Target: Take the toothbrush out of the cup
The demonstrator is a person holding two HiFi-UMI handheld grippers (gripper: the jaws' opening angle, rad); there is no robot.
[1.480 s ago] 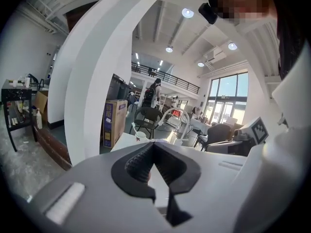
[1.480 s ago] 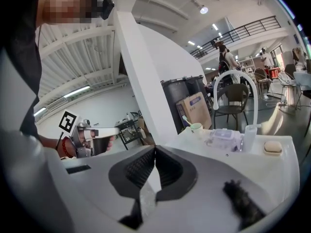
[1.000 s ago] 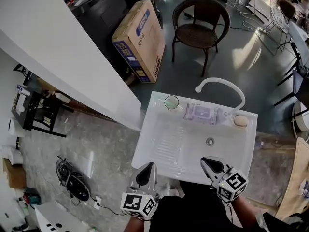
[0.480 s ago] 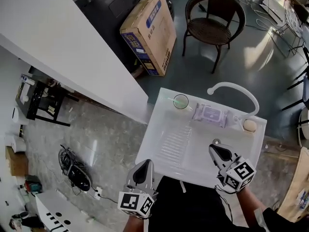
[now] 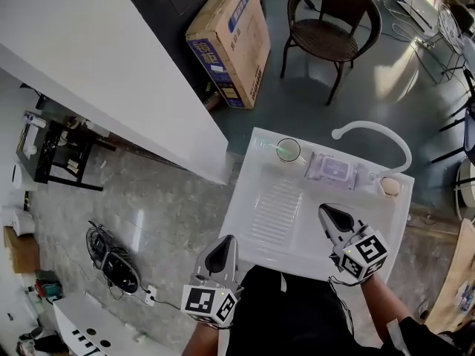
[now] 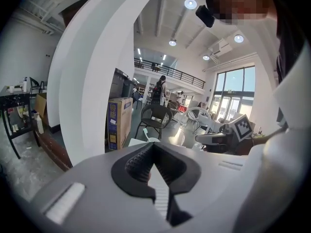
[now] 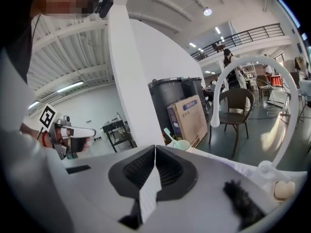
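A clear cup (image 5: 288, 150) stands at the far left corner of the white sink unit (image 5: 245, 228), with a pale green toothbrush (image 5: 270, 146) leaning out of it to the left. In the right gripper view the cup (image 7: 182, 144) and toothbrush (image 7: 168, 133) show just beyond the jaws. My right gripper (image 5: 324, 211) hovers over the basin, shut and holding nothing, well short of the cup. My left gripper (image 5: 225, 242) sits at the sink's near edge, also shut and holding nothing. Both pairs of jaws are closed tip to tip in their own views (image 6: 153, 147) (image 7: 154, 149).
A curved white faucet (image 5: 371, 130) arches over the back right. A pack of wipes (image 5: 332, 170) and a bar of soap (image 5: 389, 187) lie on the back ledge. A white counter (image 5: 96, 65) runs at left; a cardboard box (image 5: 226, 39) and a brown chair (image 5: 330, 21) stand beyond.
My right gripper has moved forward over the basin towards the back ledge. The left gripper stays by the near edge. The head view has shifted slightly.
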